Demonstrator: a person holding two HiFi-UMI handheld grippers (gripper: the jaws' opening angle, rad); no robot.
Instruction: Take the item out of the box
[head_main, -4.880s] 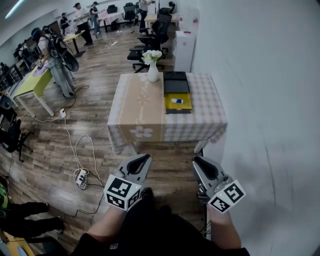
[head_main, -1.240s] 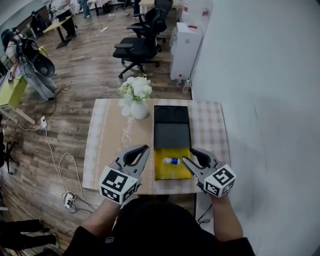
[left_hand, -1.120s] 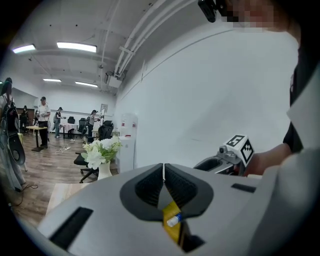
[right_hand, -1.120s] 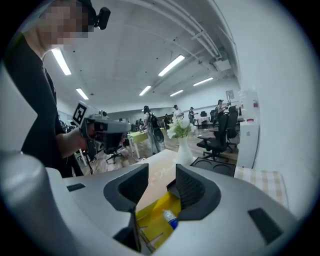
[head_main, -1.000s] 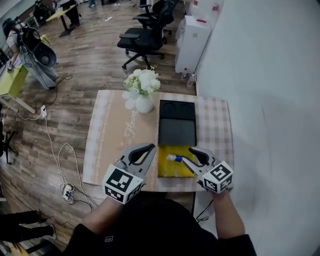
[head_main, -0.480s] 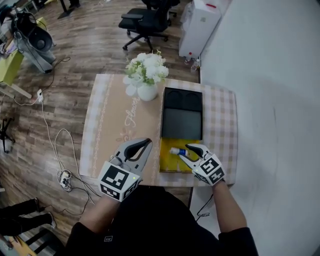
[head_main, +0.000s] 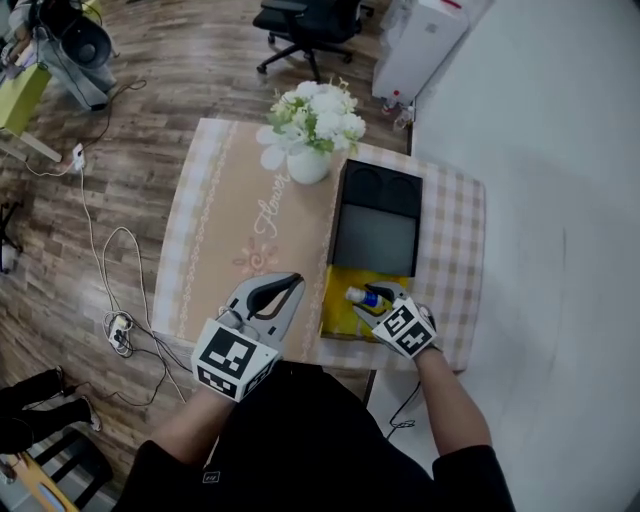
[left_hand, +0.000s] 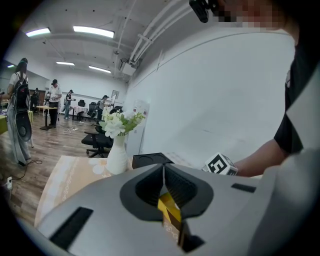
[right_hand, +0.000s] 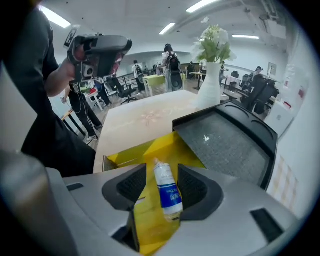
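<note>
A box lies on the table with its black lid (head_main: 375, 238) folded back and its yellow inside (head_main: 343, 318) showing. A small clear bottle with a blue label (head_main: 358, 296) lies in the yellow part. My right gripper (head_main: 378, 296) tilts down over it. Its jaws have just been opening and stand open, one on each side of the bottle (right_hand: 167, 194), with no pad pressing on it. My left gripper (head_main: 292, 284) hovers over the table's near edge, left of the box, shut with nothing in it (left_hand: 163, 169).
A white vase of white flowers (head_main: 310, 160) stands left of the lid's far end. A beige runner (head_main: 240, 230) covers the table's left half. A white wall runs close along the right. Cables (head_main: 110, 325) and an office chair (head_main: 320, 18) sit on the wood floor.
The person has walked up to the table. Both grippers have sunk, the right one more: it tipped downward over the yellow box until the bottle lay between its jaws.
</note>
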